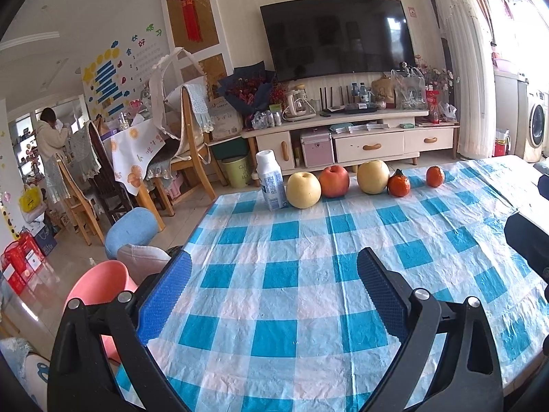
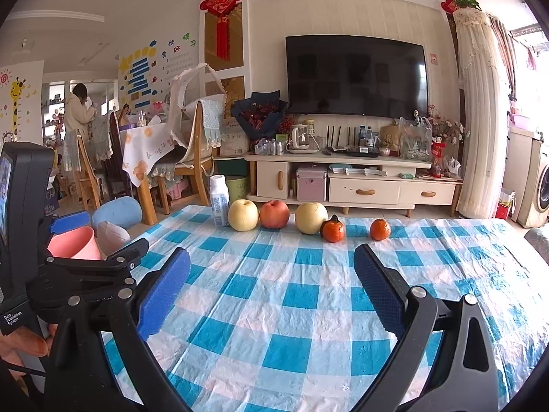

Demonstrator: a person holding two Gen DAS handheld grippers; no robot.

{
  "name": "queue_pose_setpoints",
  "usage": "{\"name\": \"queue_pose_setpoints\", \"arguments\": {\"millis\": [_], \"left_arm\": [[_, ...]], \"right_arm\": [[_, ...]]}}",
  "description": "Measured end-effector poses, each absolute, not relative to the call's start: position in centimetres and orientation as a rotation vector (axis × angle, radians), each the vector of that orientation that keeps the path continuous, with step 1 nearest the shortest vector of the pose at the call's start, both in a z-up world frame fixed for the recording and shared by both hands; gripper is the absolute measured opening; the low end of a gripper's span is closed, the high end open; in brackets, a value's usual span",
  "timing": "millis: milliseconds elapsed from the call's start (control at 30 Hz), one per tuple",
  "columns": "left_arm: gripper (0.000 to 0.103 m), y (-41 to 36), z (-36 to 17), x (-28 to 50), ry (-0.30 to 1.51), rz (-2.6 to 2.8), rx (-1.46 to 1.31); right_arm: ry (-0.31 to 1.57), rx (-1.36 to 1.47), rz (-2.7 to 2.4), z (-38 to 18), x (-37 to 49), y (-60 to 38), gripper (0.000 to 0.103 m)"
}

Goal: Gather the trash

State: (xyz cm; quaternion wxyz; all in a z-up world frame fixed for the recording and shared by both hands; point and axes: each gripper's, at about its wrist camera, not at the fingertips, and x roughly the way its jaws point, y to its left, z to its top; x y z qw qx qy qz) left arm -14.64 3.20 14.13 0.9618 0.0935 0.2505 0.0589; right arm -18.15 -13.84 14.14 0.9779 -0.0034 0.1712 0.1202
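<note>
Both grippers – left gripper (image 1: pixel 274 283), right gripper (image 2: pixel 272 283) – gape empty; milk bottle (image 1: pixel 271 180) stands at 11 o'clock, pink bin (image 1: pixel 99 285) at 9, so collecting's unsettled.

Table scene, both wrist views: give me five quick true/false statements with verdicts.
1. The bottle stands upright at the left end of the fruit row. True.
2. The left hand-held gripper is shut on a tangerine. False: it is open and holds nothing.
3. The red apple sits between two pears. True.
4. The pink bin stands on the tablecloth. False: it stands beside the table, off its left edge.
5. The right hand-held gripper is open over the tablecloth. True.
</note>
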Motion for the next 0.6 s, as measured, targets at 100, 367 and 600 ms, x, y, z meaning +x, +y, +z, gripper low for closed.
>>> {"name": "queue_pose_setpoints", "arguments": {"millis": [100,367,600], "left_arm": [[0.096,3.1,13.5,-14.2,0.521,0.111,0.193],[0.096,3.7,10.4,-10.6,0.662,0.057,0.122],[0.096,3.8,4.7,-3.7,0.866,0.028,0.075]], "right_arm": [[0.356,-0.006,0.245,13.8,-17.8,-13.7,0.097],[0.447,-0.016,0.237,11.8,-15.4,-12.8,0.097],[0.677,-0.024,0.155,6.7,-9.3,-12.5,0.097]]}}
